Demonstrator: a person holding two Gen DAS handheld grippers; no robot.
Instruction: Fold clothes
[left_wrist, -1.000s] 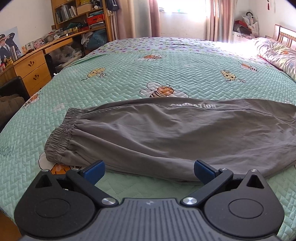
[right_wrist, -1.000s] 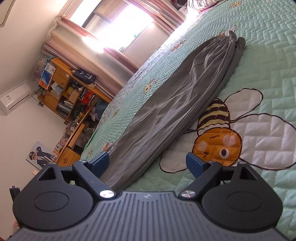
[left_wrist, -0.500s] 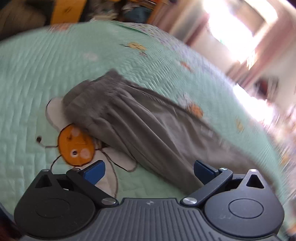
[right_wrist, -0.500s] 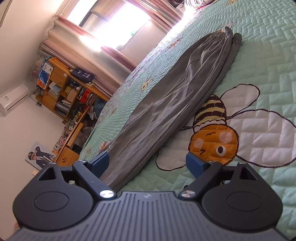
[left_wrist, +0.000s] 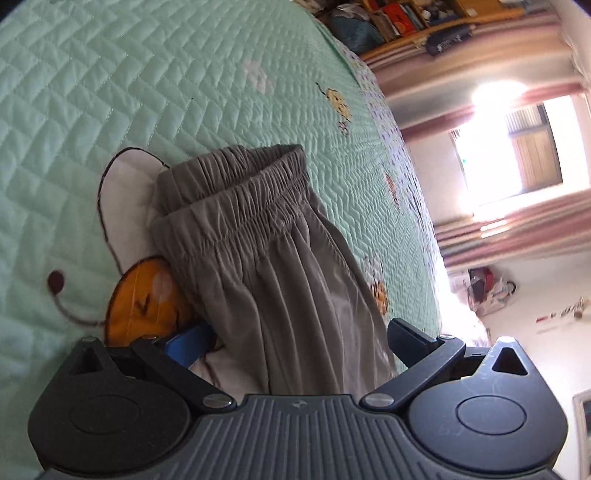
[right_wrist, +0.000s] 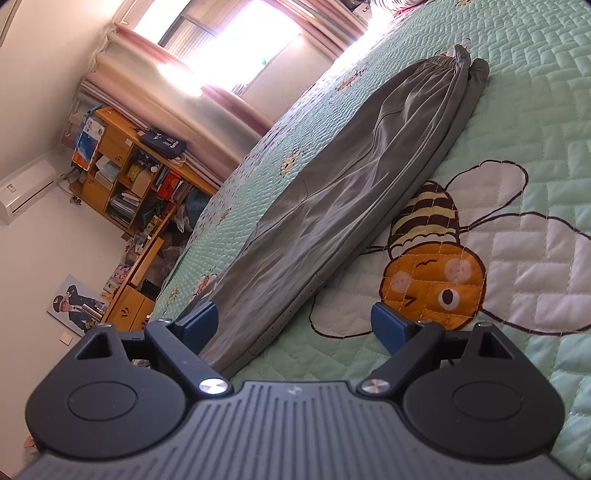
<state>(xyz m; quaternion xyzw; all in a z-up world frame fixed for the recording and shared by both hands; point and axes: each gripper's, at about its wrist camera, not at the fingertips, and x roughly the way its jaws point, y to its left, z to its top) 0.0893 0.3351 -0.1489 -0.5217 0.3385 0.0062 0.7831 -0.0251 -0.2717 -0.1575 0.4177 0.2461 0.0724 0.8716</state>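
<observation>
Green quilt (left_wrist: 110, 110) carries the grey trousers (left_wrist: 280, 266) — laid flat (legs stacked) for folding. Left gripper (left_wrist: 295, 339) straddles the cuff at 12 o'clock, unclenched; right gripper (right_wrist: 295, 321) gapes over the other end — both placed to lift.

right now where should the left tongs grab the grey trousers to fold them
Probably the elastic cuffs of the grey trousers, coming in low along the legs. The two gathered bands lie stacked, so one pinch could take both. The left tongs already straddle the fabric, open.
</observation>
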